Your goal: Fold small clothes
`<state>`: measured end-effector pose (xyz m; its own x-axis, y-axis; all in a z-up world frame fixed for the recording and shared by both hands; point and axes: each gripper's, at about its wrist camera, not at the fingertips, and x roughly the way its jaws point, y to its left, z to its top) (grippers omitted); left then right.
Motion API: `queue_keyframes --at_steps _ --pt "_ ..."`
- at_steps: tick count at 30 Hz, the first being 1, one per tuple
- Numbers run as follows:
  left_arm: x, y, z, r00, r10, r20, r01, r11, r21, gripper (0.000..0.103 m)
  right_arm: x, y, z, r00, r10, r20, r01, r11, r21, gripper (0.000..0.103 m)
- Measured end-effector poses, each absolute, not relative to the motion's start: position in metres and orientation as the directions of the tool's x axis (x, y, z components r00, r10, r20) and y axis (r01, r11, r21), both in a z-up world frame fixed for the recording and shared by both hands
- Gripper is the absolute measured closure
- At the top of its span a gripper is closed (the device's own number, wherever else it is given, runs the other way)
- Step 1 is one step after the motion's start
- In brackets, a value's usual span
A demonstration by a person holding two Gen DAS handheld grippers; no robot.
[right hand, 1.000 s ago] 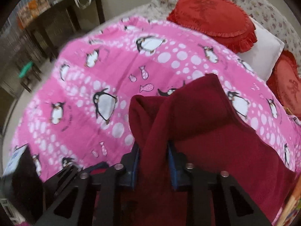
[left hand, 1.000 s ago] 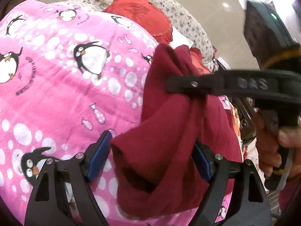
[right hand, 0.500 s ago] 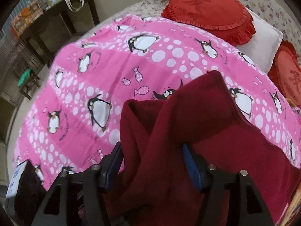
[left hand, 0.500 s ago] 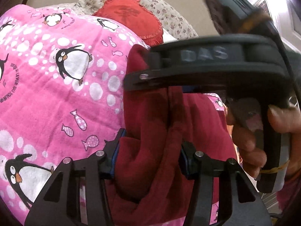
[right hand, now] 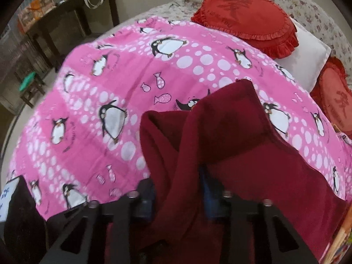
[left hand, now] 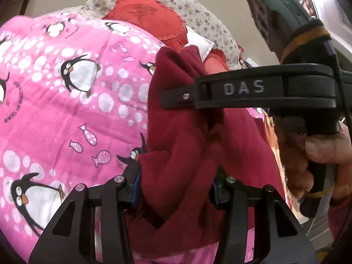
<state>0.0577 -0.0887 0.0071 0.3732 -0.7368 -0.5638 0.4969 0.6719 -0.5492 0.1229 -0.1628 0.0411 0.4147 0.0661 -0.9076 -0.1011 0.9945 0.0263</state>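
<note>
Both the left tool (left hand: pixel 176 187) and the right tool (right hand: pixel 178 195) seem clamped on the maroon garment (left hand: pixel 182 145), bunched ahead of them over the pink blanket (right hand: pixel 110 92).

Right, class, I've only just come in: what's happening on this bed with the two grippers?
A person is folding a dark red garment over a pink penguin blanket. The left gripper is clamped on a bunched part of the cloth, and the right gripper grips another bunch of it. The garment is lifted and gathered between them, not yet laid flat. Red frilled cushions lie at the far end.
</note>
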Motion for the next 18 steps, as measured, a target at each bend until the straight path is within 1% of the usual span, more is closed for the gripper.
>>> queue_keyframes --at_steps 2,5,6,10,18 --pt "0.054 -0.094 0.013 0.378 -0.72 -0.582 0.502 0.688 -0.524 0.058 0.114 -0.167 0.048 0.433 0.08 -0.898 -0.104 0.994 0.038 0.078" --pt "0.048 -0.102 0.022 0.38 -0.705 -0.599 0.507 0.7 -0.503 0.06 0.103 -0.171 0.058 0.455 0.101 -0.885 -0.1 0.993 0.062 0.079" --pt "0.047 -0.105 0.026 0.379 -0.704 -0.601 0.509 0.701 -0.5 0.061 0.1 -0.173 0.062 0.463 0.113 -0.879 -0.097 0.992 0.077 0.079" --pt "0.04 -0.113 0.039 0.369 -0.713 -0.596 0.516 0.69 -0.507 0.062 0.086 -0.186 0.076 0.49 0.16 -0.857 -0.091 0.987 0.133 0.079" --pt "0.03 -0.142 0.061 0.351 -0.72 -0.599 0.541 0.678 -0.498 0.064 0.065 -0.208 0.094 0.528 0.162 -0.834 -0.081 0.987 0.141 0.08"
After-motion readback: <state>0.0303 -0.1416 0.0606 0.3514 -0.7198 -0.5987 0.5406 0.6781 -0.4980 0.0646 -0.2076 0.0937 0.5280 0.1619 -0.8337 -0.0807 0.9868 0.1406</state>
